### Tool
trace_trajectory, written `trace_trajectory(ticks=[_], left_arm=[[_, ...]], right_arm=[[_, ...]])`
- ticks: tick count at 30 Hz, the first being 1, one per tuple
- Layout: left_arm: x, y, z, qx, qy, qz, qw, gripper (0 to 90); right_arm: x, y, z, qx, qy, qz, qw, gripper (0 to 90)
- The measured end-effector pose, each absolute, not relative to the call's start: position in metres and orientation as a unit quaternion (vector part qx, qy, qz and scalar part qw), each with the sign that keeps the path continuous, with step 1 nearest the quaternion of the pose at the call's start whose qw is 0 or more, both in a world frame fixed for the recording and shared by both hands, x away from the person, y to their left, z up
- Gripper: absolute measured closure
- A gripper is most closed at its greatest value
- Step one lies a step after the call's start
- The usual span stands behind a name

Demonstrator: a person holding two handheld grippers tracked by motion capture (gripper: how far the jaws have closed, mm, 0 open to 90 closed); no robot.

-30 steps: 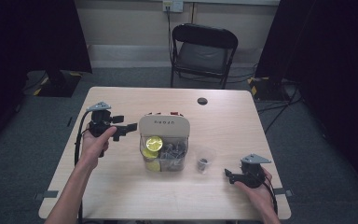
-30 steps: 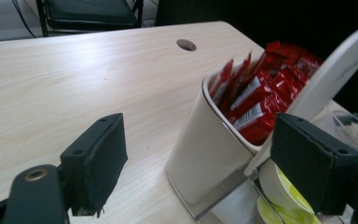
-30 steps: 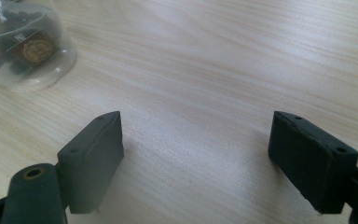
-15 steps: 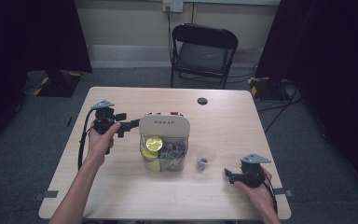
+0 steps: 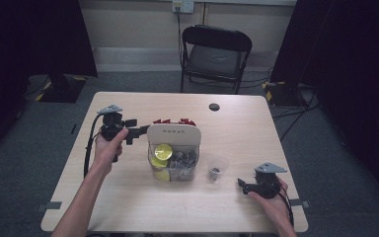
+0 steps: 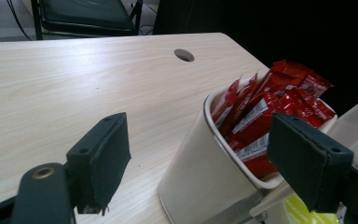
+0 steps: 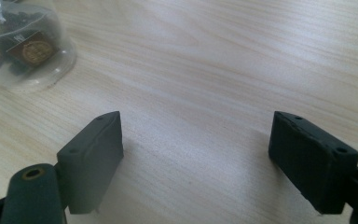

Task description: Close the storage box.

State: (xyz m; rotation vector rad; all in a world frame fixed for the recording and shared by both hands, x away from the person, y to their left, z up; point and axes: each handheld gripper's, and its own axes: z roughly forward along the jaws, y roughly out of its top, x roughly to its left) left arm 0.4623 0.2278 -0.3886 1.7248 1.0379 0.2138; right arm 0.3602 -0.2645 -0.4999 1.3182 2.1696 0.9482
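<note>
My left gripper (image 5: 137, 131) jaws wide, nothing held. Red packets (image 6: 265, 112) upright in cream cup (image 6: 200, 172), dead ahead between jaws, long axis vertical. Right gripper (image 5: 243, 186) wide too, resting far off; plastic cup (image 7: 23, 46) holds teabag, probably.

place: lab-style recording room | light wood table (image 5: 128, 197) at centre on grey carpet | black folding chair (image 5: 216, 54) at 12 o'clock | black curtains (image 5: 34, 39) at 10 and 2 o'clock | wall socket (image 5: 182, 6) with cable at 12 o'clock
</note>
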Motion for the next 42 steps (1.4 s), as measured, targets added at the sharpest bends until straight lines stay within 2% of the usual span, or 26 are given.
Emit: trace_trajectory(ticks=[42], left_arm=[[0.439,0.22,-0.374,0.742,0.405,0.086,0.527,18.5]], right_arm=[[0.36,-0.264,-0.5,0.476,0.781,0.341,0.216,17.4]])
